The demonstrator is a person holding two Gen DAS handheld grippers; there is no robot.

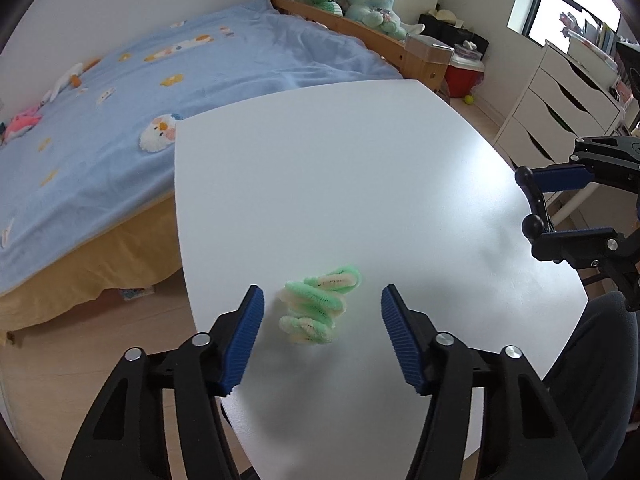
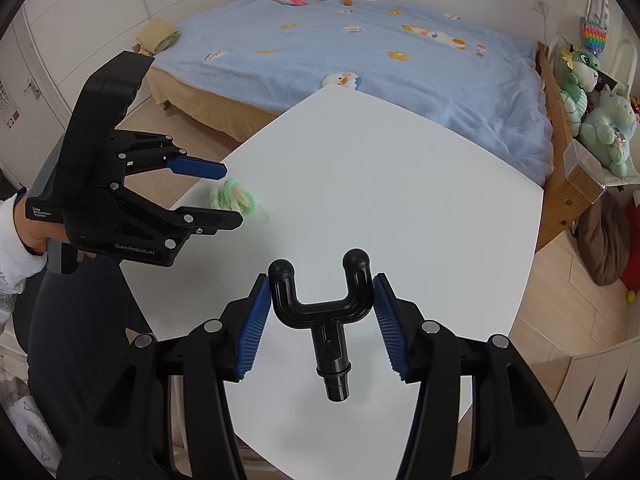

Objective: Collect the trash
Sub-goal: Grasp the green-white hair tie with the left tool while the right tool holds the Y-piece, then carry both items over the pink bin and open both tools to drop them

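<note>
Green fuzzy bundle (image 1: pixel 318 304) blurred, unidentifiable. Left gripper (image 1: pixel 322 336) spread around it; right gripper (image 2: pixel 320 320) pinching black fork piece (image 2: pixel 320 304). White table (image 1: pixel 360 160); bed (image 1: pixel 160 80) at 11 o'clock.

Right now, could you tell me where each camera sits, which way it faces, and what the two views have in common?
Left wrist: sits on the left gripper, looking down along its open fingers at the green fuzzy bundle on the white table; a dark trouser leg shows.
Right wrist: sits on the right gripper, looking down at the black forked part clamped in it; a hand in a white sleeve shows.
Shared: table, bundle, blue bed, and each view shows the other gripper.
</note>
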